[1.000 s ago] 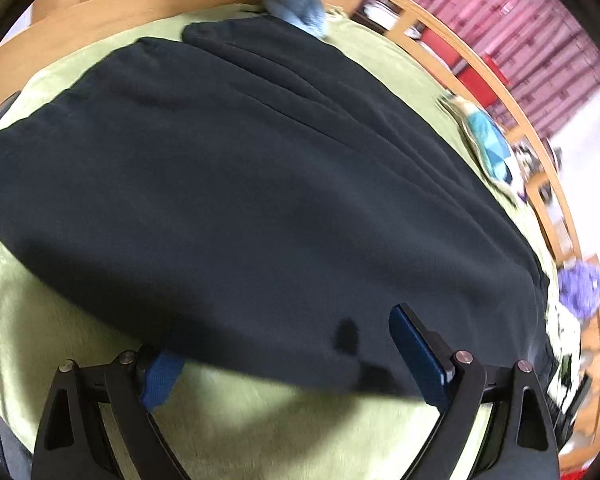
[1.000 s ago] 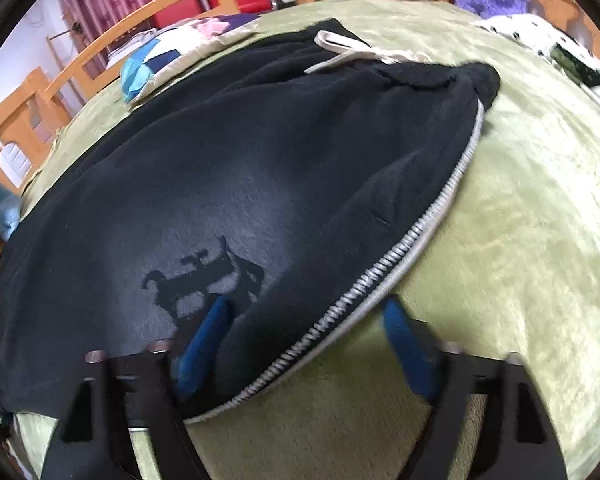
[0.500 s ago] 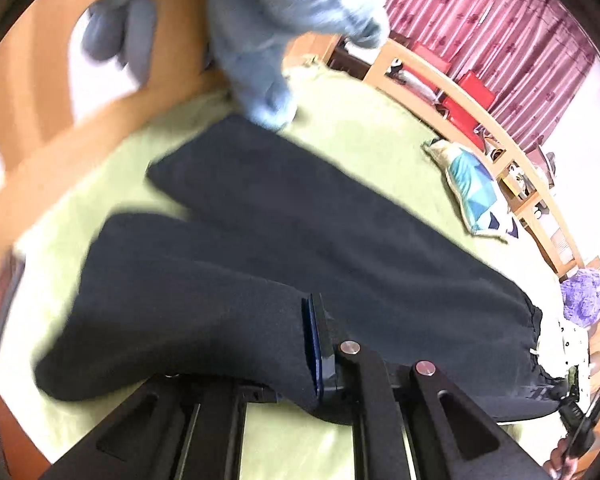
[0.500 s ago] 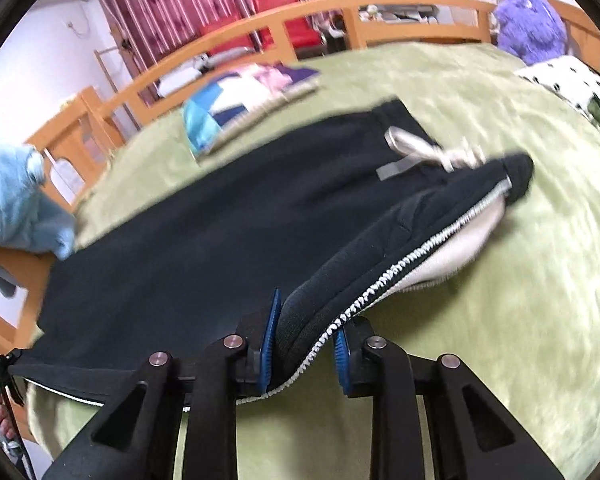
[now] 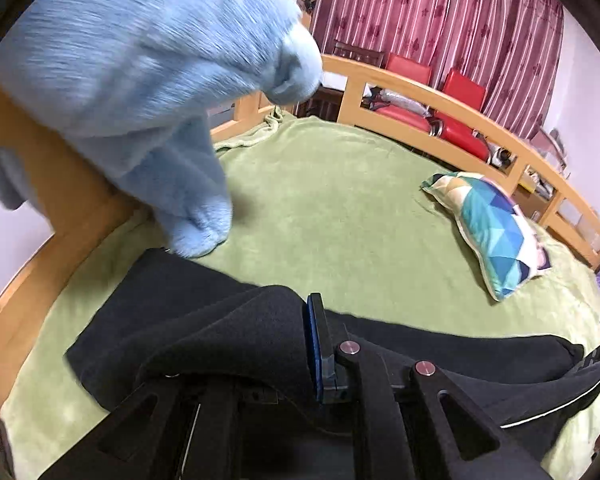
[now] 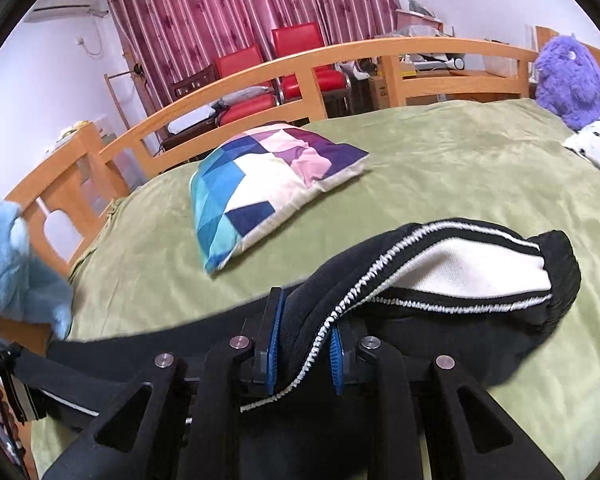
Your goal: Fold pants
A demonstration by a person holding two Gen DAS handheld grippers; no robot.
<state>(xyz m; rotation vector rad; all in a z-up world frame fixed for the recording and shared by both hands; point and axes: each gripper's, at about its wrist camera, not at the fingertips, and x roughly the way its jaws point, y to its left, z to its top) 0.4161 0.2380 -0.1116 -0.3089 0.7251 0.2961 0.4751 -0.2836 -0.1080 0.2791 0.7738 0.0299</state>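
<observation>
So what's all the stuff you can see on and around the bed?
pants: one, black with a white lining, on the blanket, edge lifted
blanket: one, green, covering the bed
cushion: one, blue, purple, pink and white patches, far side of bed
blue plush toy: one, light blue, at the bed's end rail
purple plush toy: one, far right corner
chairs: two, red, behind the rail
curtain: one, dark red striped
left gripper: fingers shut on pants
right gripper: fingers shut on pants
</observation>
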